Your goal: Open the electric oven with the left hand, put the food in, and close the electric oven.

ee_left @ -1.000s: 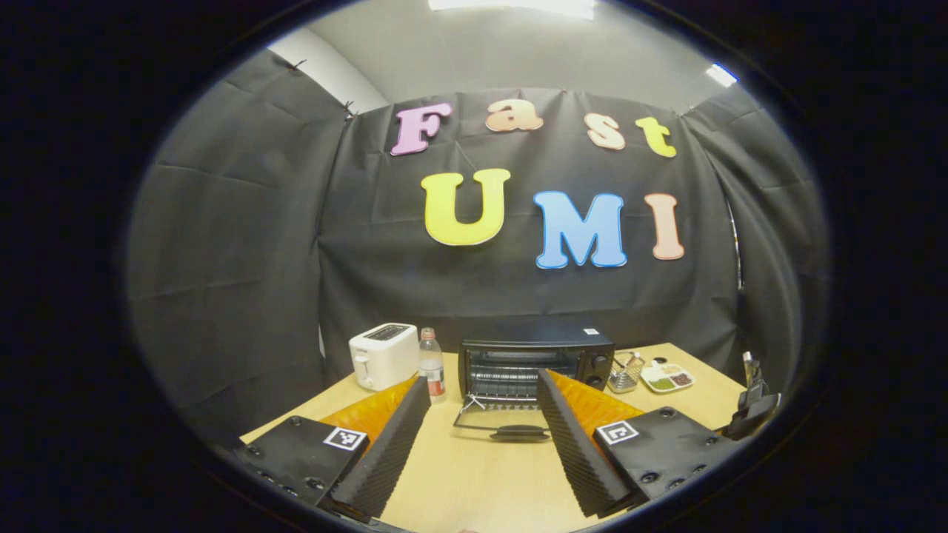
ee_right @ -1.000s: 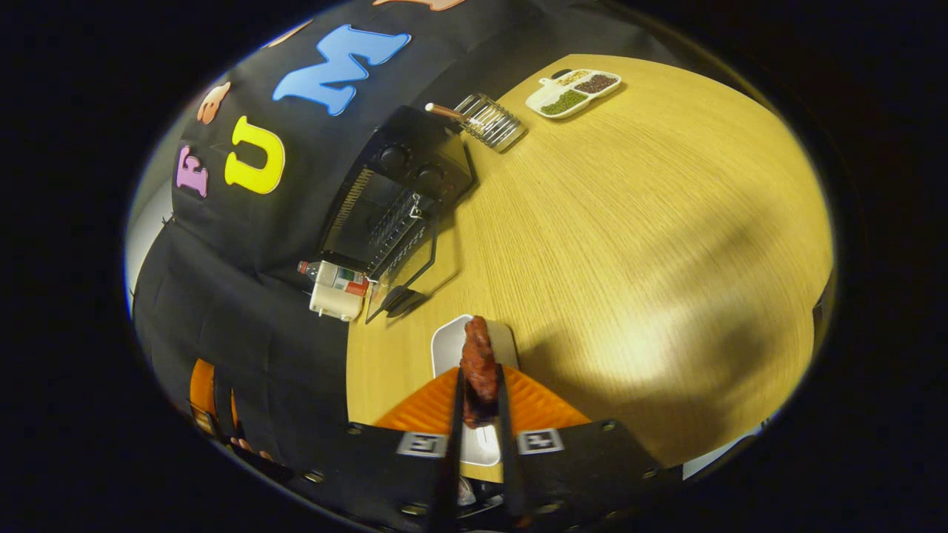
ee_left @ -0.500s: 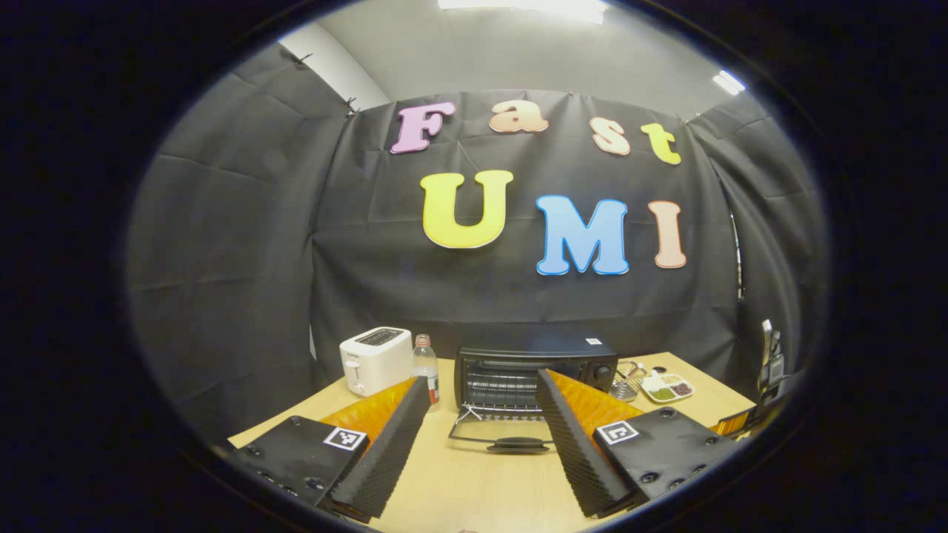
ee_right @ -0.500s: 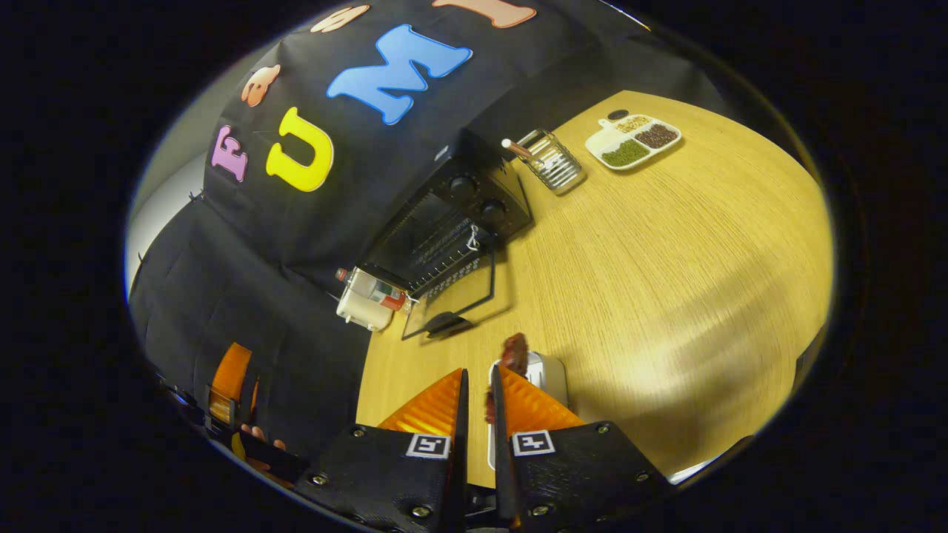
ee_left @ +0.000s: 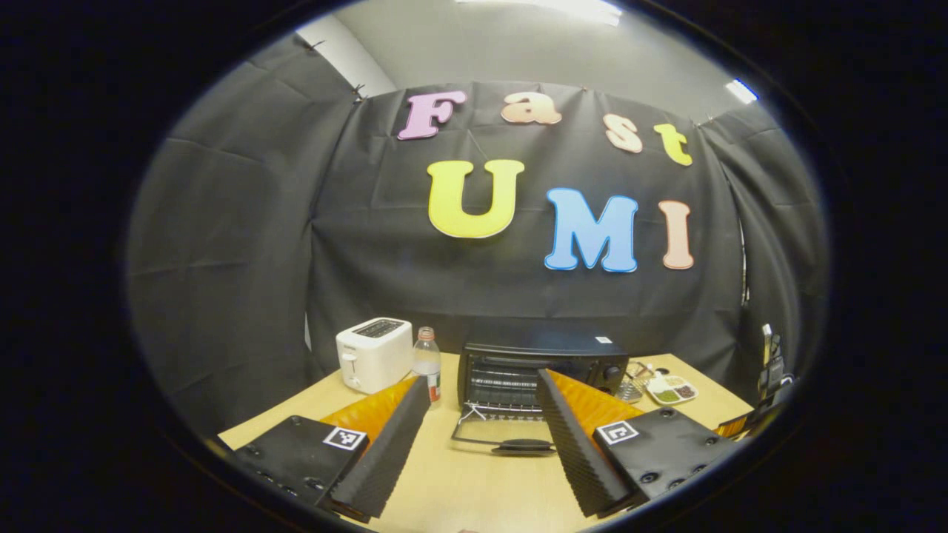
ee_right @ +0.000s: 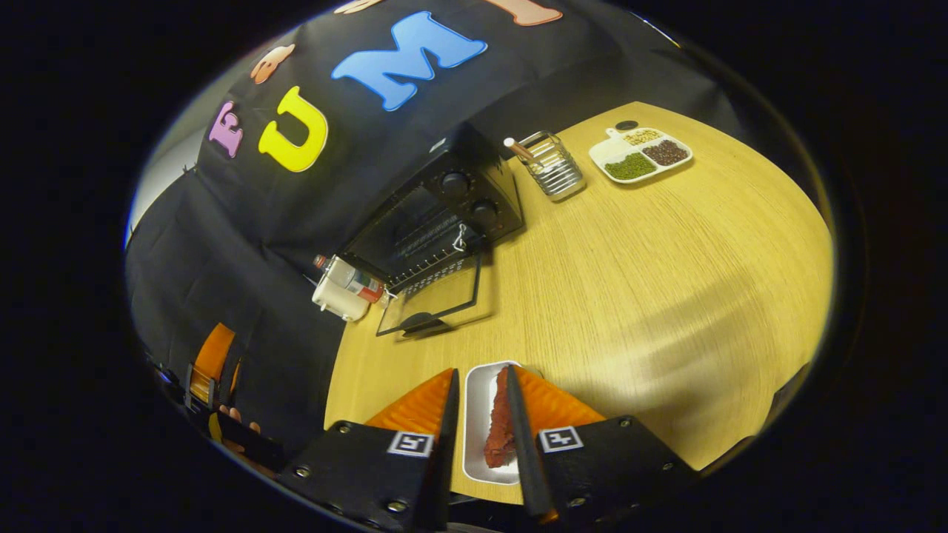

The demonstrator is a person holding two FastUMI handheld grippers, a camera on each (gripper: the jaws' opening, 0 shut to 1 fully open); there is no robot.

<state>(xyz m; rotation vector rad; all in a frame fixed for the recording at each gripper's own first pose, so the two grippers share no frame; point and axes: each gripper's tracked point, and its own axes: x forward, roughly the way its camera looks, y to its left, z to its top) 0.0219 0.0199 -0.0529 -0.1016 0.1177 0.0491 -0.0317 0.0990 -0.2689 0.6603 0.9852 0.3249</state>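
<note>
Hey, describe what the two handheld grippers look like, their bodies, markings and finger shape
The left gripper and the right gripper match: black blocky bodies with screw heads, each side carrying a small square black-and-white marker tag, and long wedge-shaped fingers with ridged inner faces.

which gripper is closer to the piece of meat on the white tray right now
Right. The right gripper hovers directly over the white tray, its fingers straddling the meat. The left gripper faces the open oven, away from the tray.
</note>
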